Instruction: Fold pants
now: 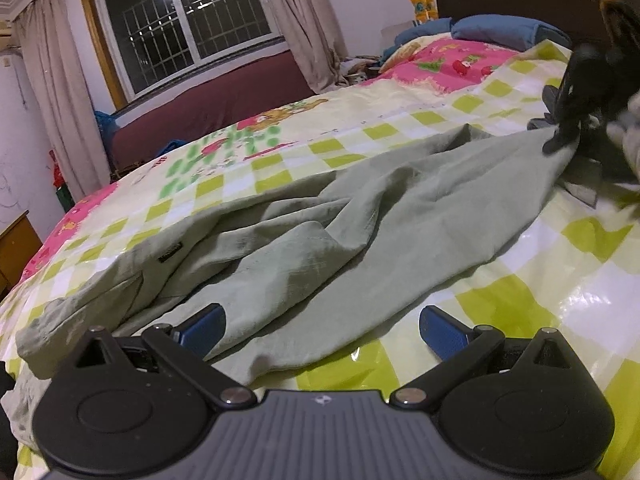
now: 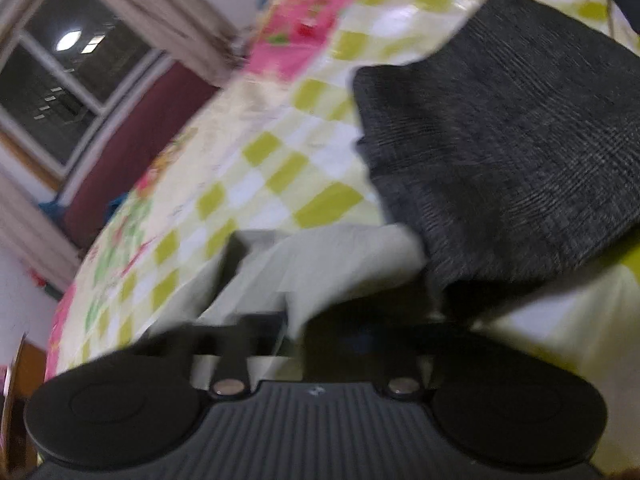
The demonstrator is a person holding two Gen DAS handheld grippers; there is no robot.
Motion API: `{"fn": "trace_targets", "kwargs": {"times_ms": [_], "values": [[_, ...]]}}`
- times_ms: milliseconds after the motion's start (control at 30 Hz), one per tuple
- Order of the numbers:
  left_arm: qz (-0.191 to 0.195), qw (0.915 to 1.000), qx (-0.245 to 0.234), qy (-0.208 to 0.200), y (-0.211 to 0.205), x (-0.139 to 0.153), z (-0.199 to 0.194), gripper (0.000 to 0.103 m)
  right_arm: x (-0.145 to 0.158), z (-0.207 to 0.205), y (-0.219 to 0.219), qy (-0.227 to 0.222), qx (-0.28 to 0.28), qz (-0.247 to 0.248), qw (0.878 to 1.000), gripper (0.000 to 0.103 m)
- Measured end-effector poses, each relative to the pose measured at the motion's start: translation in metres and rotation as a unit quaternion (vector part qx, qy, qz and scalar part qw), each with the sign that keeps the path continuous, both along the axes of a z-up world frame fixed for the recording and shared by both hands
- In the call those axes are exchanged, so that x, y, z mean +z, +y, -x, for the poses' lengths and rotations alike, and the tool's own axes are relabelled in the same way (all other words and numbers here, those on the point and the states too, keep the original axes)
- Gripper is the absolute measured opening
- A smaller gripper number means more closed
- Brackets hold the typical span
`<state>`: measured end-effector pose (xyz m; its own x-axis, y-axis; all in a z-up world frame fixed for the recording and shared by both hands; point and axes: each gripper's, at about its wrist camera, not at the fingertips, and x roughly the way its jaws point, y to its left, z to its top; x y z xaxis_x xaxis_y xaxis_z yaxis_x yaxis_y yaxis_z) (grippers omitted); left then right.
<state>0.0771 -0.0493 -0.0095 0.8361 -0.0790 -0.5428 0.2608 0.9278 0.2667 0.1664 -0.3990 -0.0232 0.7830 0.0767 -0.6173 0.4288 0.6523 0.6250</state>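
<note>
Pale green pants point(image 1: 360, 208) lie crumpled across the bed, waist end at the lower left and legs running to the upper right. My left gripper point(image 1: 324, 330) is open at the near edge of the pants, its blue pads point(image 1: 444, 332) set wide apart with cloth lying between them. At the far right, my right gripper point(image 1: 560, 140) pinches the leg end of the pants. The right wrist view is blurred, but it shows the right gripper point(image 2: 280, 304) shut on pale green pants cloth point(image 2: 332, 264).
The bed has a glossy yellow-green checked cover point(image 1: 560, 280) with pink patches. A folded dark grey cloth point(image 2: 500, 140) lies just right of the right gripper. Blue pillows point(image 1: 492, 30) and a dark headboard are at the far end, with a window and curtains on the left.
</note>
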Motion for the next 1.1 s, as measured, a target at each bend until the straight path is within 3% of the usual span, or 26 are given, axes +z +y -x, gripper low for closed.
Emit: {"fn": "trace_targets", "kwargs": {"times_ms": [67,167,233,333,433,467,533,567,633,700,767,833,900,1033,1067,1100], "values": [[0.005,1.0,-0.005,-0.004,0.001,0.004,0.001,0.103,0.015,0.007,-0.008,-0.019,-0.002,0.003,1.0,0.003],[0.02,0.9995,-0.016,-0.017,0.005,0.014,0.009,0.103,0.056,0.04,-0.012,-0.072,0.012,0.064,0.995,0.003],[0.019,0.9994,-0.025,-0.018,0.009,0.017,0.016,0.103,0.072,0.066,-0.015,-0.08,0.015,0.097,0.992,0.003],[0.007,0.9994,-0.033,0.003,0.021,0.012,0.021,0.103,0.063,0.078,-0.018,-0.009,0.038,0.144,0.989,0.007],[-0.009,0.9996,-0.024,0.01,0.04,0.011,0.028,0.103,0.04,0.073,-0.015,0.097,0.068,0.194,0.974,0.013],[-0.014,0.9998,-0.017,0.004,0.053,0.013,0.031,0.103,0.041,0.077,-0.014,0.103,0.067,0.211,0.97,0.013],[-0.014,0.9999,-0.001,-0.003,0.077,0.019,0.034,0.103,0.055,0.091,-0.008,0.087,0.053,0.255,0.962,0.019],[-0.015,0.9998,0.009,-0.006,0.091,0.021,0.032,0.103,0.061,0.096,-0.004,0.081,0.048,0.278,0.956,0.031],[-0.028,0.999,0.031,-0.018,0.12,0.026,0.026,0.103,0.074,0.103,0.013,0.073,0.047,0.33,0.94,0.034],[-0.047,0.9972,0.05,-0.031,0.145,0.03,0.015,0.103,0.082,0.1,0.039,0.046,0.083,0.359,0.929,0.034],[-0.061,0.9956,0.062,-0.033,0.168,0.033,0.001,0.103,0.089,0.085,0.07,0.012,0.144,0.37,0.918,0.044],[-0.087,0.9938,0.063,-0.027,0.187,0.032,-0.009,0.103,0.092,0.06,0.113,-0.02,0.22,0.377,0.899,0.046],[-0.121,0.9909,0.051,-0.032,0.195,0.029,-0.012,0.103,0.088,0.033,0.156,-0.048,0.288,0.391,0.873,0.046],[-0.181,0.9828,0.017,-0.031,0.196,0.017,-0.028,0.103,0.076,-0.01,0.248,-0.093,0.418,0.425,0.797,0.052],[-0.188,0.9817,0.012,-0.024,0.193,0.012,-0.035,0.097,0.074,-0.016,0.266,-0.095,0.438,0.428,0.785,0.054],[-0.191,0.9815,0.01,-0.014,0.192,0.009,-0.043,0.073,0.071,-0.022,0.281,-0.097,0.453,0.431,0.774,0.055]]}}
